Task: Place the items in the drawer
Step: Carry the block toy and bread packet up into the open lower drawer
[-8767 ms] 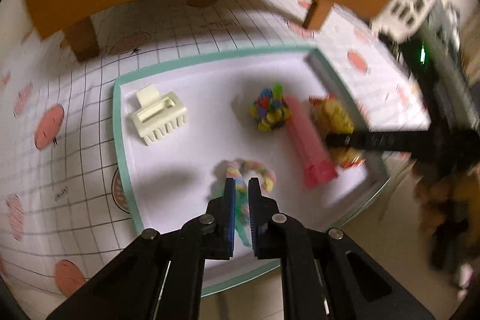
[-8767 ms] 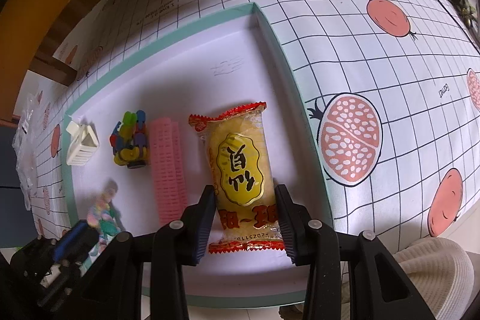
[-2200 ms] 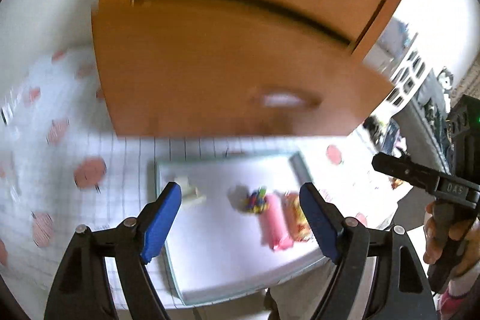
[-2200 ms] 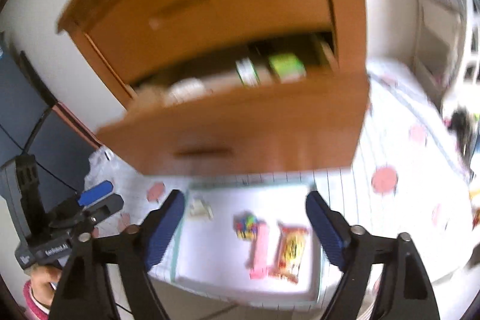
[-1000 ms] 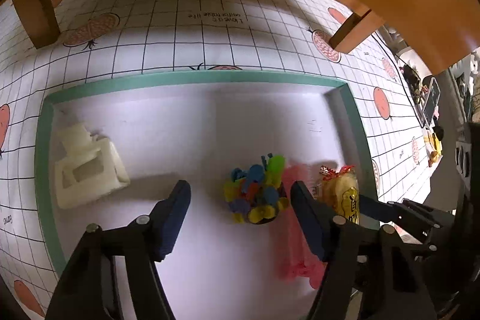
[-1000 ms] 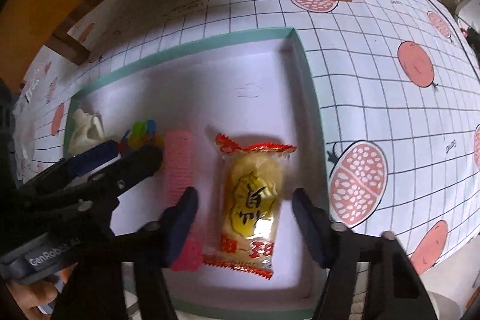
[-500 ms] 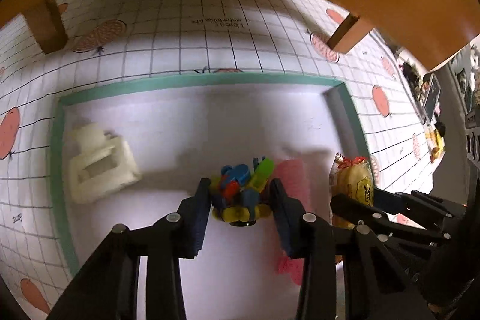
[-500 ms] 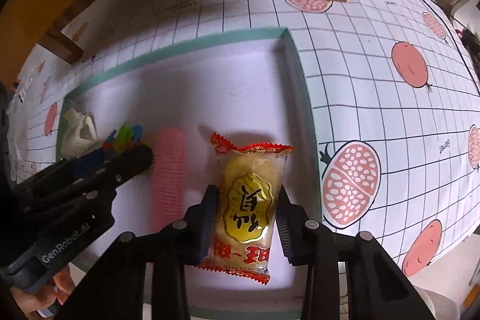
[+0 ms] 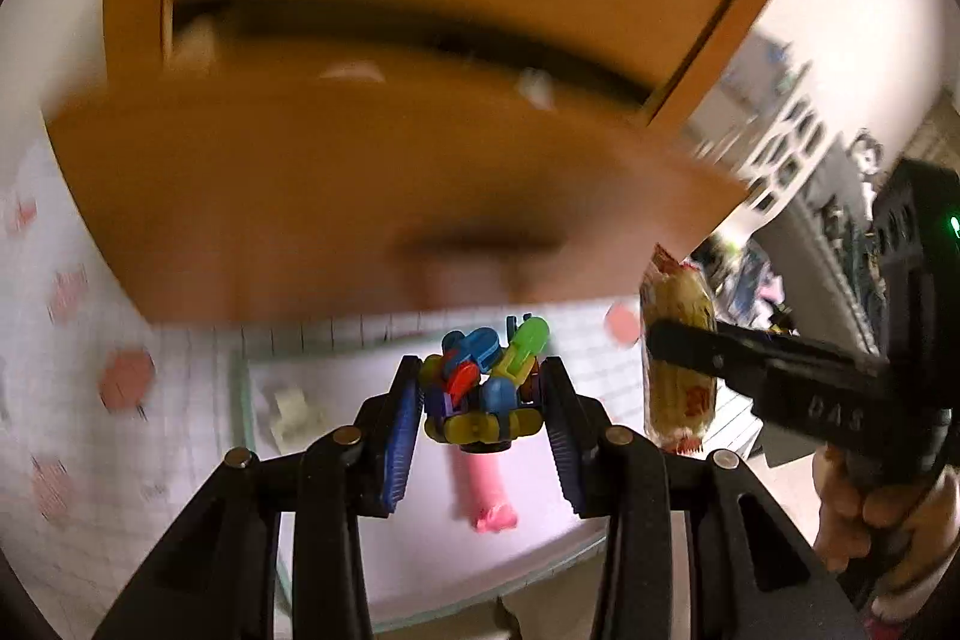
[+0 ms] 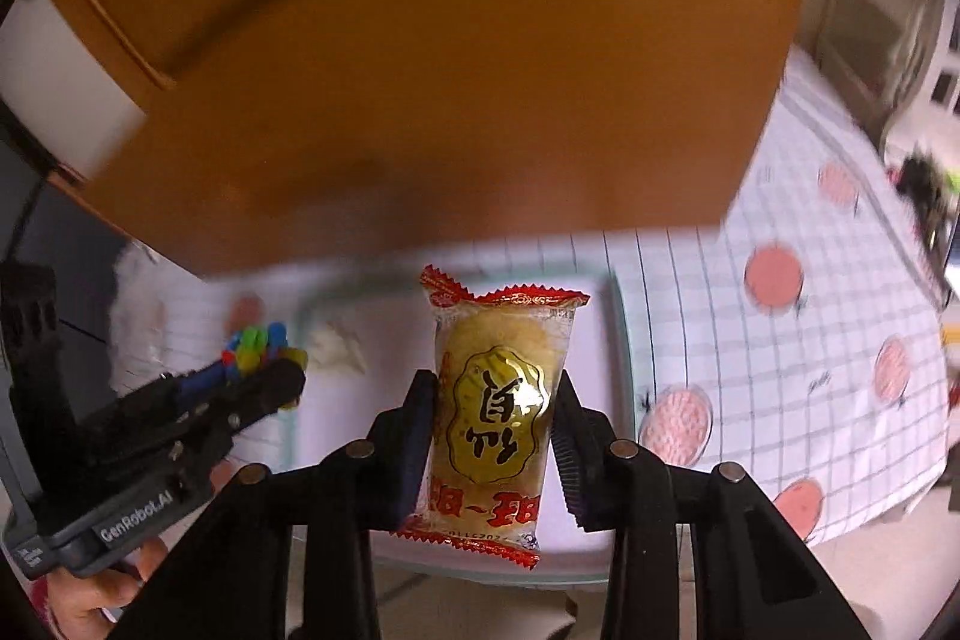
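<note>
toy bundle (image 9: 486,388): was blue, green, red, yellow | snack packet (image 10: 501,415): was yellow, red-edged | drawer (image 9: 384,202): was orange-brown | cloth (image 10: 798,358): was white grid, pink circles

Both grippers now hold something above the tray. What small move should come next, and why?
Probably carry both forward over the open drawer. The left gripper grips the toy, the right gripper grips the snack, and both are lifted off the tray, below the drawer's front.
</note>
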`<state>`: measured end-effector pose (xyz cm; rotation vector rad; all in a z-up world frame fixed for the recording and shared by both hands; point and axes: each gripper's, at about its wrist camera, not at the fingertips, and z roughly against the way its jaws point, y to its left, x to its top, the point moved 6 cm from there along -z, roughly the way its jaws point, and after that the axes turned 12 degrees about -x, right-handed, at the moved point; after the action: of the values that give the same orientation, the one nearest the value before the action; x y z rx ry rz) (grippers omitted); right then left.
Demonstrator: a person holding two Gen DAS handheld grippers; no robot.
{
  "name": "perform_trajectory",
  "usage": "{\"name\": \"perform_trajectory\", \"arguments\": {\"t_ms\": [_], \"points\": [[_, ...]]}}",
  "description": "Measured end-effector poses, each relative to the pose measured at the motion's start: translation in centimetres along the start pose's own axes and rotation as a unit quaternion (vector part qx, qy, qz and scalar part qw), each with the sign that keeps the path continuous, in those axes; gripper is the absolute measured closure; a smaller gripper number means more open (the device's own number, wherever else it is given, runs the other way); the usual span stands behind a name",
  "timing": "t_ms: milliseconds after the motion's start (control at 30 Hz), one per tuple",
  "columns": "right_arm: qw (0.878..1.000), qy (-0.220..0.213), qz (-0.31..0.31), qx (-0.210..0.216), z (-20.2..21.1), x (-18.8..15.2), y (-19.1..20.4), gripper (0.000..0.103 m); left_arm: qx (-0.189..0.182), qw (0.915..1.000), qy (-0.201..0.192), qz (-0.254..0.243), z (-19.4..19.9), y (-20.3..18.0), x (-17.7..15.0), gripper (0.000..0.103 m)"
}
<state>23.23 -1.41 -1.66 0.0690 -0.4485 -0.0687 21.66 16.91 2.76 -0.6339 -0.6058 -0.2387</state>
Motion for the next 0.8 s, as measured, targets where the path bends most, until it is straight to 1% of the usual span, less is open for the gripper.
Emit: {"name": "perform_trajectory", "arguments": {"t_ms": [100,167,267,367,433,533,700,800], "points": [[0.999,-0.044,0.005,0.007,4.0,2.6,0.5,0.064,-0.008,0.9988,-0.033,-0.034,2.5,-1.9,3.0,0.062],[0.998,-0.063,0.009,0.008,5.7,4.3,0.7,0.064,-0.005,0.9974,-0.051,-0.05,3.6,-2.6,5.1,0.062],[0.996,-0.091,0.018,-0.008,7.7,7.2,0.9,0.064,-0.004,0.9947,-0.077,-0.068,4.8,-3.2,8.5,0.062],[0.994,-0.109,0.021,-0.022,9.1,10.1,1.0,0.064,0.01,0.9914,-0.095,-0.089,5.2,-3.3,11.0,0.062],[0.993,-0.114,0.02,-0.029,9.7,11.4,1.1,0.064,0.013,0.9909,-0.099,-0.091,5.0,-3.0,12.5,0.062],[0.993,-0.112,0.02,-0.039,9.5,13.4,1.4,0.064,0.02,0.9908,-0.099,-0.09,4.8,-2.5,13.9,0.062],[0.993,-0.105,0.019,-0.053,7.9,15.6,1.7,0.064,0.033,0.9921,-0.092,-0.078,3.4,-1.3,14.9,0.062],[0.993,-0.103,0.018,-0.056,7.4,15.8,1.3,0.064,0.038,0.9932,-0.086,-0.068,2.3,-0.6,15.3,0.062]]}}
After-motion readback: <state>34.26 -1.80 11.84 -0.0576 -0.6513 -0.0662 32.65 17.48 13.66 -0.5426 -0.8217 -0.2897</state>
